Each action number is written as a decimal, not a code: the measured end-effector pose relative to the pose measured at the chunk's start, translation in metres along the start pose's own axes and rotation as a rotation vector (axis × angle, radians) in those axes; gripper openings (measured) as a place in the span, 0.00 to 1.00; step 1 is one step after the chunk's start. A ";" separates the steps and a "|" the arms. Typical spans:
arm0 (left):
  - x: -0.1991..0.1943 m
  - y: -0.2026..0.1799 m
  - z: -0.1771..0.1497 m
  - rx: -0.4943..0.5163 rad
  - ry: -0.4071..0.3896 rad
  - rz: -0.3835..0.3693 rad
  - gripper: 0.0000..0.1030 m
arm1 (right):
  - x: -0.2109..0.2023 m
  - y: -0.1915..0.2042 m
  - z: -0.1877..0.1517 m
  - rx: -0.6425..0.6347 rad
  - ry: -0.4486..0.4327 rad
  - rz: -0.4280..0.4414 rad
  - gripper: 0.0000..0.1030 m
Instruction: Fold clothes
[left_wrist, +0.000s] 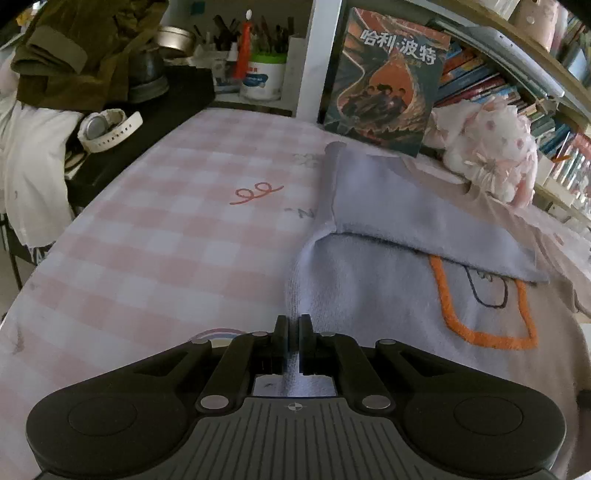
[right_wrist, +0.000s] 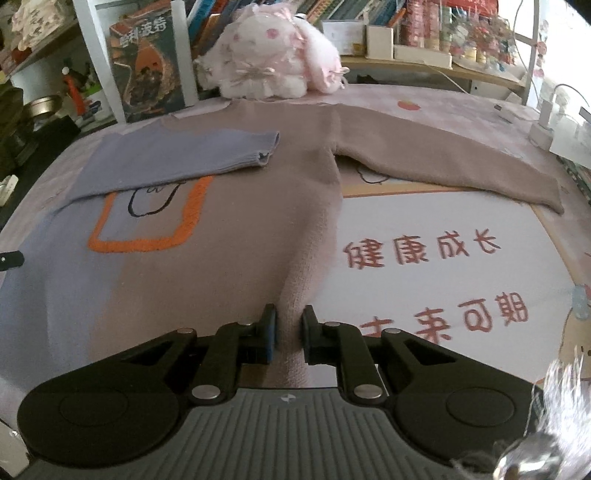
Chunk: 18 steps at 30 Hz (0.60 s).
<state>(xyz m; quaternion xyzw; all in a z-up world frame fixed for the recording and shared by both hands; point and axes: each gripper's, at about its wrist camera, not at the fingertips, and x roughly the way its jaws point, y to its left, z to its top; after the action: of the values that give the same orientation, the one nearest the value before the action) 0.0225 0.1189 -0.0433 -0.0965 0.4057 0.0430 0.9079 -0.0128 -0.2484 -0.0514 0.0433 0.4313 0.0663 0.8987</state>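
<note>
Right, both grippers pinch the sweater (right_wrist: 258, 192) hem: left gripper (left_wrist: 294, 334) clamped on the lilac edge, right gripper (right_wrist: 289, 334) on a brown ridge btwn its fingers. Lilac sleeve (right_wrist: 177, 158) already lies across the chest ahead; brown sleeve (right_wrist: 443, 162) spread out, prob. awaiting folding.

one sweater (right_wrist: 258, 192) with two sleeves, one lilac (right_wrist: 177, 158) folded in, one tan (right_wrist: 443, 162) spread out. two grippers, left (left_wrist: 294, 328) and right (right_wrist: 289, 325). one plush (right_wrist: 273, 59), one upright book (left_wrist: 388, 77), one watch (left_wrist: 107, 129), one white tub (left_wrist: 263, 79).
</note>
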 end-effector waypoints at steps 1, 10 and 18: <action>0.001 0.002 0.000 0.004 0.002 -0.001 0.04 | 0.000 0.002 0.000 0.004 0.000 -0.001 0.12; 0.003 0.013 -0.001 0.032 0.012 -0.026 0.04 | -0.002 0.015 -0.006 0.033 -0.004 -0.025 0.12; 0.003 0.022 -0.006 0.027 0.022 -0.069 0.05 | -0.004 0.015 -0.009 0.080 -0.013 -0.073 0.12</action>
<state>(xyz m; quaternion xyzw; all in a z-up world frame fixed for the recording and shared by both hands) 0.0167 0.1396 -0.0527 -0.0986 0.4126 0.0049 0.9056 -0.0233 -0.2336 -0.0521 0.0638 0.4292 0.0160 0.9008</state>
